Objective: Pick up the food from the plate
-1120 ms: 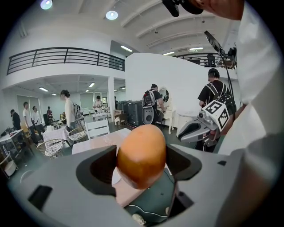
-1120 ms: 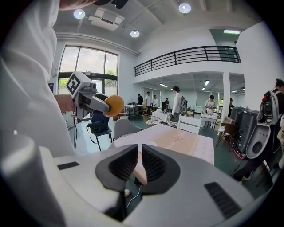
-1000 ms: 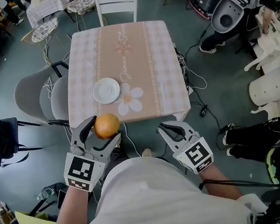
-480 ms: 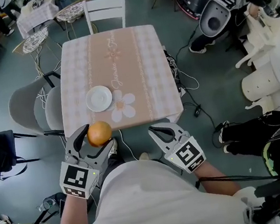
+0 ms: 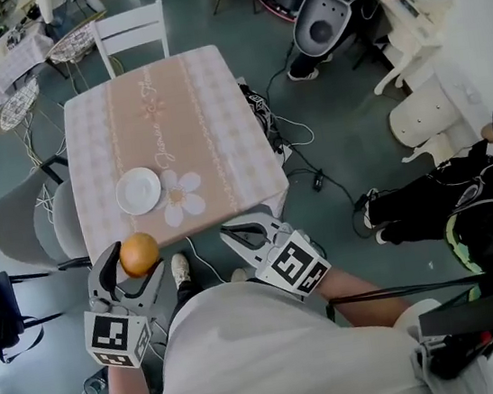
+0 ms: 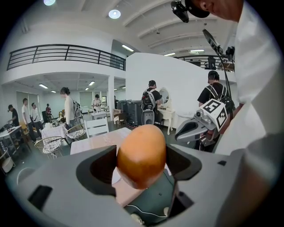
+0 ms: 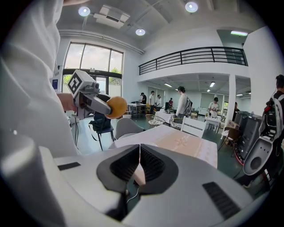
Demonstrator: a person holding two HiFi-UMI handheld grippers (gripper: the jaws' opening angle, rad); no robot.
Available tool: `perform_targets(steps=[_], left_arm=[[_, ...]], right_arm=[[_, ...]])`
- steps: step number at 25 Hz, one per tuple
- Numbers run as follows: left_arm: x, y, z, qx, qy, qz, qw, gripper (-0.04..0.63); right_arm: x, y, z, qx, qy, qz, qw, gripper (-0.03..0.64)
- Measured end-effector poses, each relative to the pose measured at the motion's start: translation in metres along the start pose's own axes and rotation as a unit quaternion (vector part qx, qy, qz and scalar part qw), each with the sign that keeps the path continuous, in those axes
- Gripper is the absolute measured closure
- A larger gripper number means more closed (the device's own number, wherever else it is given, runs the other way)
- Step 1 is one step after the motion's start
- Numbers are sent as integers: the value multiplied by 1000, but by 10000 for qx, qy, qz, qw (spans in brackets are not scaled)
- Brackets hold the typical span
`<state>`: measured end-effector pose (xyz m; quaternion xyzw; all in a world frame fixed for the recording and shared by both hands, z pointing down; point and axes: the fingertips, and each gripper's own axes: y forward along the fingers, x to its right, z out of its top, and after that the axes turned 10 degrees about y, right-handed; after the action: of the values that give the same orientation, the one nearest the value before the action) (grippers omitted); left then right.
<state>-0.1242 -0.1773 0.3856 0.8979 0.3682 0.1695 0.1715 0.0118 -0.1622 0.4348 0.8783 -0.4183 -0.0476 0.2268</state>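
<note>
Off the near edge of the table (image 5: 189, 109) in the head view, the left gripper (image 5: 131, 259) holds an orange (image 5: 139, 254) in the air, apart from the white plate (image 5: 138, 190). The left gripper view shows its jaws pressing the orange from both sides. In the right gripper view, the right gripper (image 7: 140, 162) has its jaws tip to tip with nothing between them.

Dining hall floor and furniture, seen from above.
Just ahead of the right claw (image 5: 231, 235) stands a square table (image 5: 201, 134) draped in pink checked cloth with a white daisy print (image 5: 178, 196). A white slatted chair (image 5: 128, 37) sits at the table's far side. Two grey chairs (image 5: 21, 223) stand ahead-left of the left claw (image 5: 132, 258). Black cables (image 5: 259, 108) trail ahead-right of the right claw, on grey-green floor.
</note>
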Motion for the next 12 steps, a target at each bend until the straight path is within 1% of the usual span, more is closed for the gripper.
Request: perform_targets(steps=[7,12], left_arm=[[-7,3,-6,-41,-25,-60,10000,236],[-15,14,-10,-13,-22,-116,9999,236]], right_arm=[[0,8,1,-92,-13,8,10000,601],[6,15,1,-151,-31,-85,9998,603]])
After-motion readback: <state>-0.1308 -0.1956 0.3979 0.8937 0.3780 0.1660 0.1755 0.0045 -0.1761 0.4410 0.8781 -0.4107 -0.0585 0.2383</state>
